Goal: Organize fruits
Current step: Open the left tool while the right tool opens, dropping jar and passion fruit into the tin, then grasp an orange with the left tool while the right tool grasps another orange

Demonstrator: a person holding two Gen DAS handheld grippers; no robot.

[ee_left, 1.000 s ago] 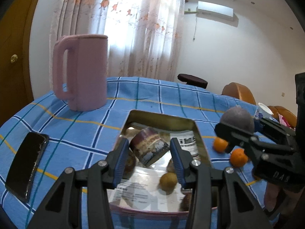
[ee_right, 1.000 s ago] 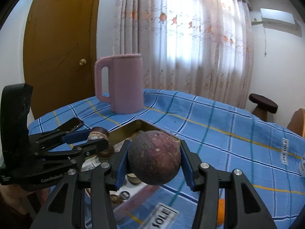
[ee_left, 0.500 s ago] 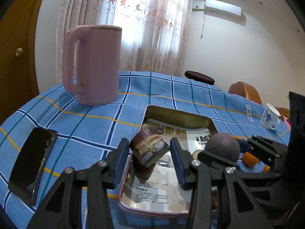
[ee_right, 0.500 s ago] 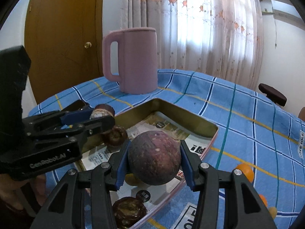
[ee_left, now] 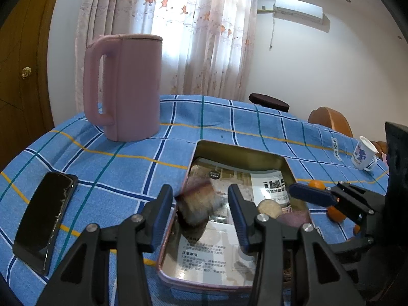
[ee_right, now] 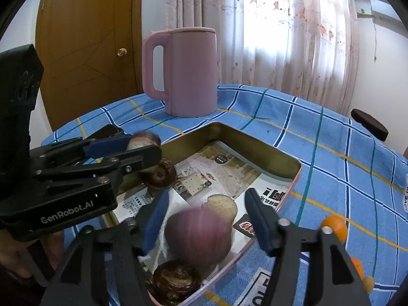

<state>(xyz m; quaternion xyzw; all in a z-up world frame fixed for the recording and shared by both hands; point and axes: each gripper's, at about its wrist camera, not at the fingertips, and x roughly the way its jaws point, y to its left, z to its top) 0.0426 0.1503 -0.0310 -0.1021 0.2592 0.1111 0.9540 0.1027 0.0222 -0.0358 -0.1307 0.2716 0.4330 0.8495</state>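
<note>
Purple fruit [ee_right: 198, 234] between parted right tongs [ee_right: 206, 220]

Jug [ee_left: 125, 86] behind tray [ee_left: 244, 153], phone [ee_left: 43, 219] to its left — oranges [ee_right: 334, 227], cup [ee_left: 363, 156] to its right

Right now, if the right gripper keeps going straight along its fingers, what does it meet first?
The purple round fruit, blurred, just below the open right gripper, inside the tin tray. Past it lies a pale fruit; depth is unclear.
</note>
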